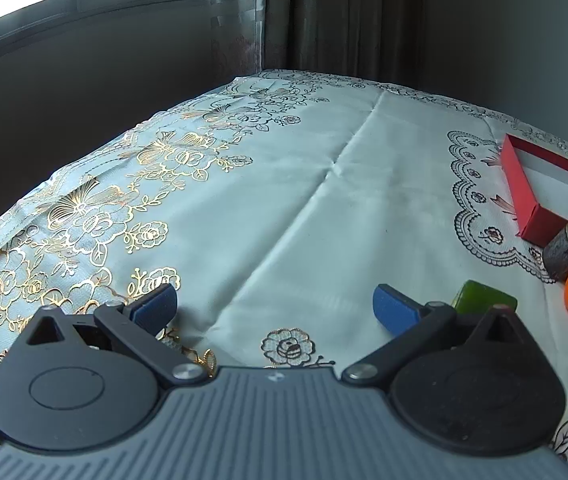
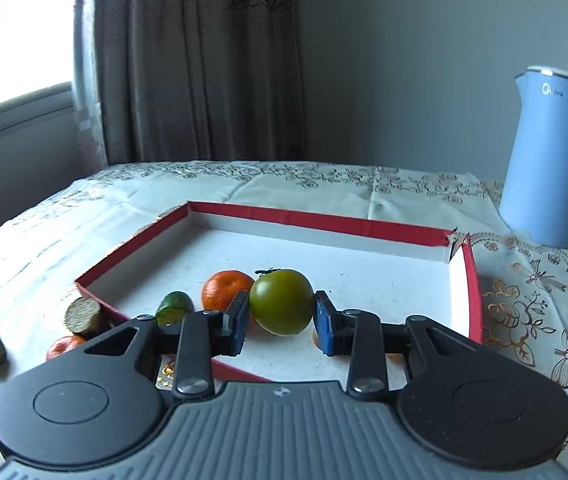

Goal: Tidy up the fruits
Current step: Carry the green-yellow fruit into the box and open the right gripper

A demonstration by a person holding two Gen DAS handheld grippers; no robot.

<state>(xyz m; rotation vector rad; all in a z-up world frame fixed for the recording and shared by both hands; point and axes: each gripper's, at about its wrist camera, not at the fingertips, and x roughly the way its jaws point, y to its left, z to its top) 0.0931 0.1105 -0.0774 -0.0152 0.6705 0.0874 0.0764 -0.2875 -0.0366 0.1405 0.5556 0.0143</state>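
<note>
Right wrist: floral tablecloth (image 2: 323, 188), curtain (image 2: 200, 60), blue kettle (image 2: 551, 152).

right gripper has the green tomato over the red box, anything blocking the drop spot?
Nothing visible does. The right gripper holds the tomato above bare box floor. An orange and a cucumber piece lie in the box, left of the tomato.

Daylight comes through the window (image 2: 24, 40) beside dark patterned curtains (image 2: 200, 60); a plain grey wall (image 2: 403, 60) backs the table's floral tablecloth (image 1: 284, 200).
</note>
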